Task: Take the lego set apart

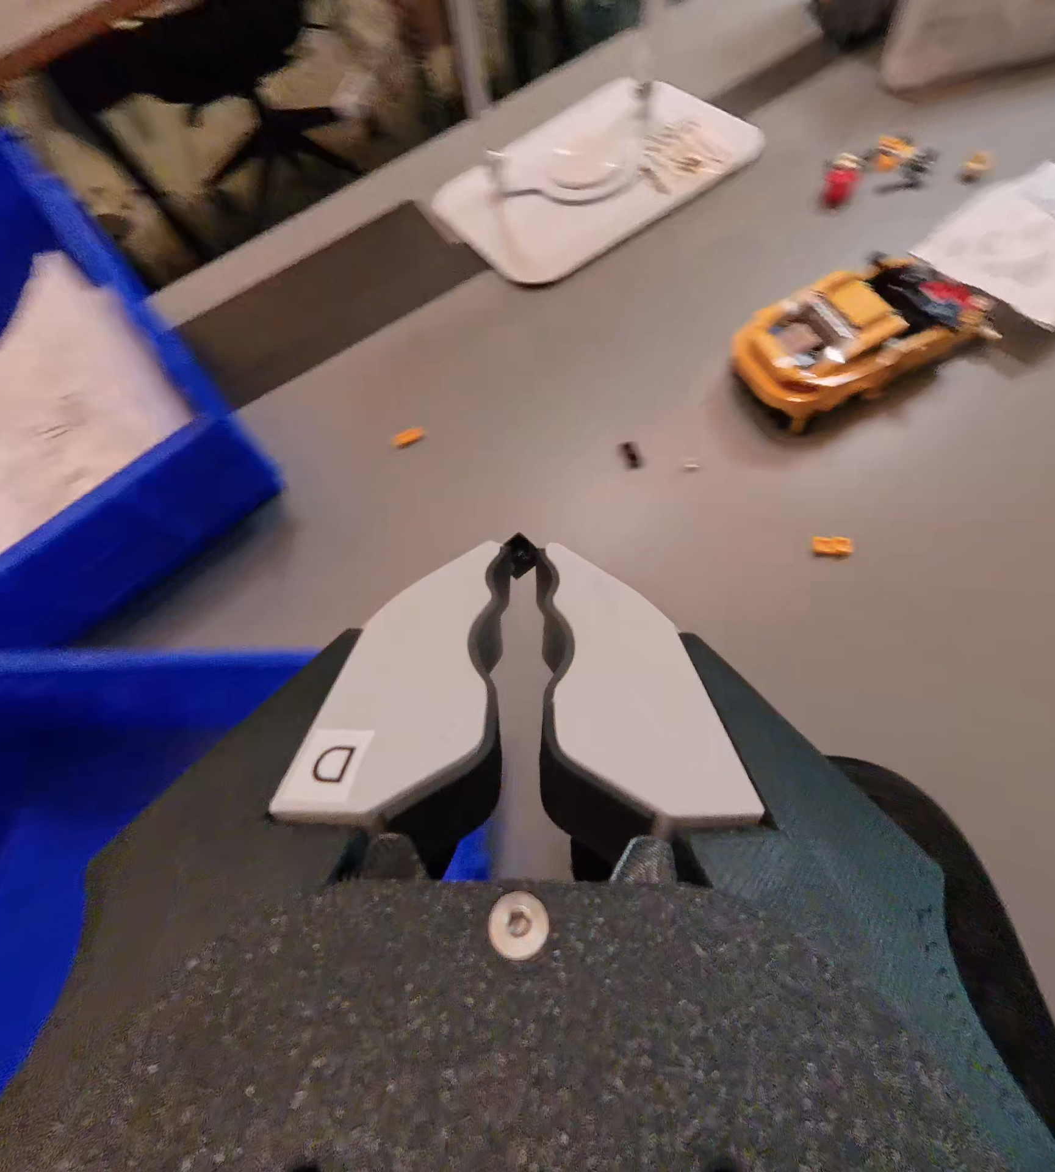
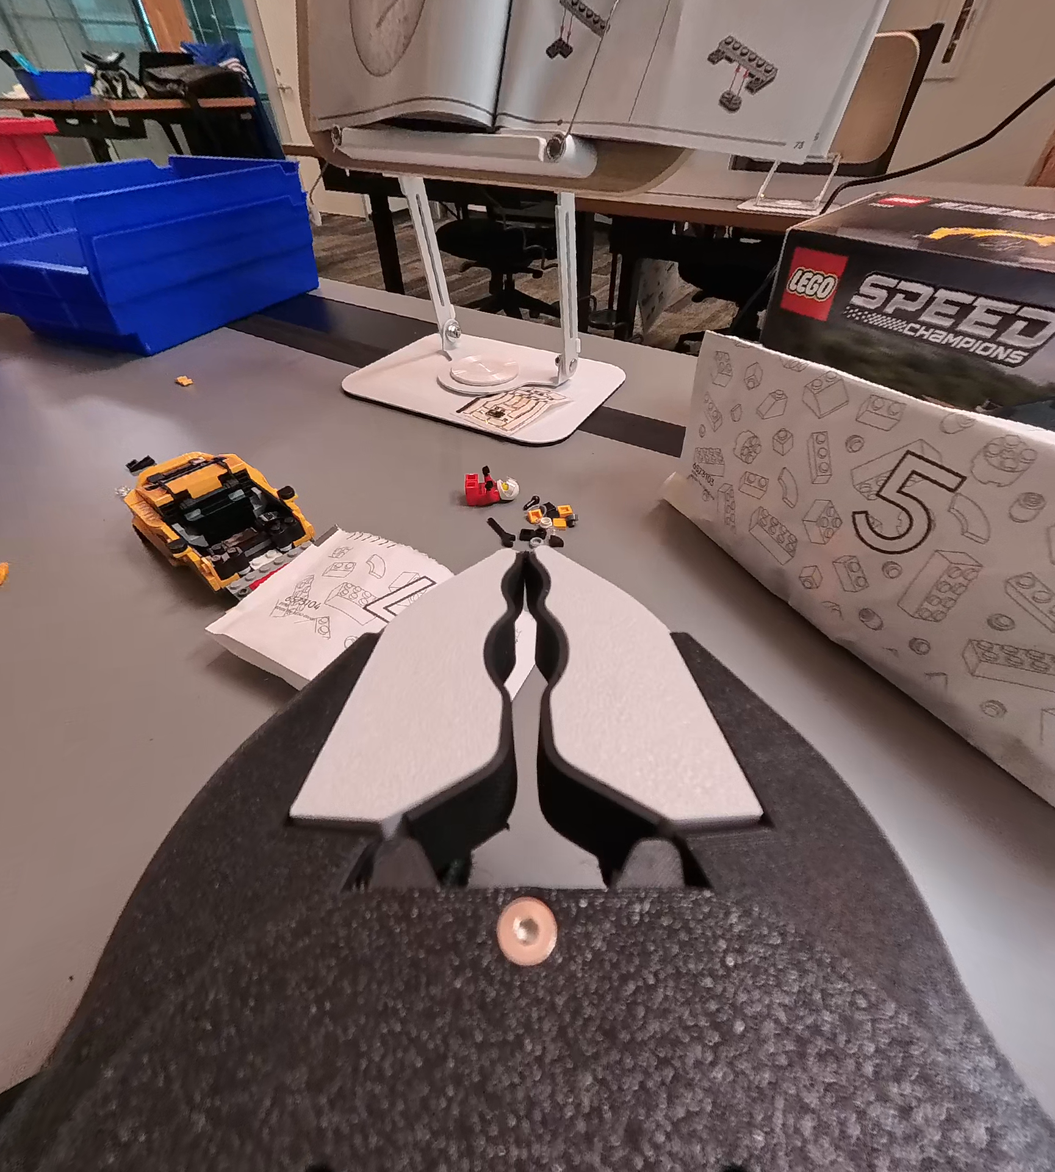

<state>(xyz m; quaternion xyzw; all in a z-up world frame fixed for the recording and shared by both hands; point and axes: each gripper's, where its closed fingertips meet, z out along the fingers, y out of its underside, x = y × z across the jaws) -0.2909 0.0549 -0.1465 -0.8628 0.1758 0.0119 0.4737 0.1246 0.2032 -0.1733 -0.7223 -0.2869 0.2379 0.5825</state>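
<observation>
Left wrist view: left gripper (image 1: 519, 558) pinches a tiny black lego piece (image 1: 518, 553) at its tips, w/ the yellow-orange brick car (image 1: 854, 339) well apart on the grey table (image 1: 575, 380); I'd drop it clear of the strays. Right wrist view: right gripper (image 2: 526, 558) closed on nothing, hovering near the small loose-parts pile (image 2: 547, 517), car left.

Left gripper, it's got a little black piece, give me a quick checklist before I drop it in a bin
1. Small black piece pinched at the left gripper tips: ok.
2. Grip is deep and secure: not ok, only the very tips hold it.
3. Blue bin near on the left: ok.
4. Gripper over the bin: not ok, over the table.
5. Right gripper empty and shut: ok.
6. Yellow car clear of the path: ok.
</observation>
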